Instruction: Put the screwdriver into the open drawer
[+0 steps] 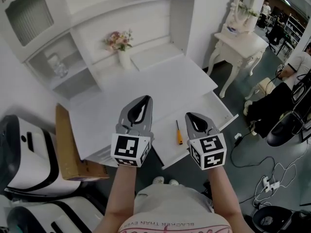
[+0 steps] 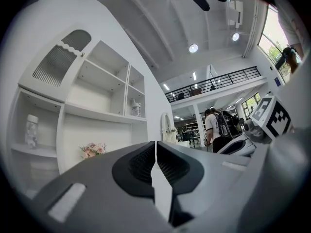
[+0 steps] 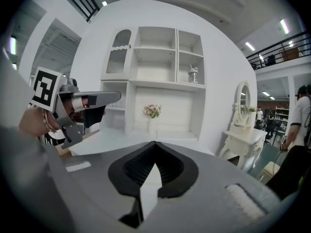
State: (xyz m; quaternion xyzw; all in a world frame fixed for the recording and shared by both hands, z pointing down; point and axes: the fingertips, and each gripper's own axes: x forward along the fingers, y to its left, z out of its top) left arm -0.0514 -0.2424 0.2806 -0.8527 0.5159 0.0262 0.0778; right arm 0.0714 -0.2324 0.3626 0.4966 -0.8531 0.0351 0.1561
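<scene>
— Grippers, nearest the lens: state?
— Left gripper (image 1: 145,101) and right gripper (image 1: 191,116): jaws together on each, nothing between them.
— Screwdriver position?
— Screwdriver (image 1: 179,132) lies flat inside the open drawer (image 1: 221,111), orange handle toward the person. It sits between the two grippers in the head view, touched by neither.
— Surroundings?
— Drawer projects from the white desk (image 1: 146,84). Flower vase (image 1: 121,47) stands at the desk's rear; cardboard box (image 1: 65,144) sits at its left.

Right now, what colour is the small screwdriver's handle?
Orange handle on the thin dark-shafted screwdriver; head view shows it best.
</scene>
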